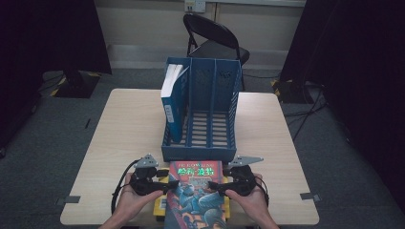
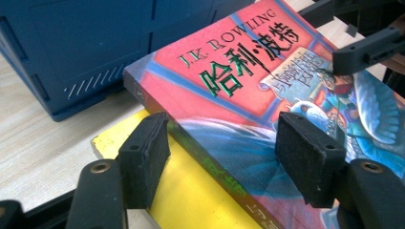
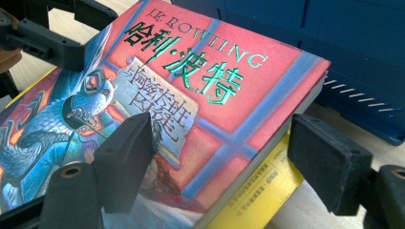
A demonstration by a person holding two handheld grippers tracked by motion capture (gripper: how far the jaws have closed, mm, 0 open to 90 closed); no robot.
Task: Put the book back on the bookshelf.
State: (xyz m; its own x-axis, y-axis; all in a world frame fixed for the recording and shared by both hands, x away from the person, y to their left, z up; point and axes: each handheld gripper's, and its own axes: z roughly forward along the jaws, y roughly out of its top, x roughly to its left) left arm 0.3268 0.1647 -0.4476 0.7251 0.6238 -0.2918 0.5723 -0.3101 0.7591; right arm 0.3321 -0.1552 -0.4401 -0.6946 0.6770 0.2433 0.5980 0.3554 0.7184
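Red-covered book [image 1: 197,191] lies between both spread hand-held grippers, left [image 1: 168,185] and right [image 1: 213,186], apparently unpinched.

Yellow book [image 1: 160,210] mostly under red book [image 1: 198,193]

Each tongs unit, left tongs [image 1: 168,185] and right tongs [image 1: 214,185], comprises a black moulded body, a grey three-cornered top plate, a trailing black cable, and rectangular black foam pads [image 2: 143,160] on screw-fastened arms.
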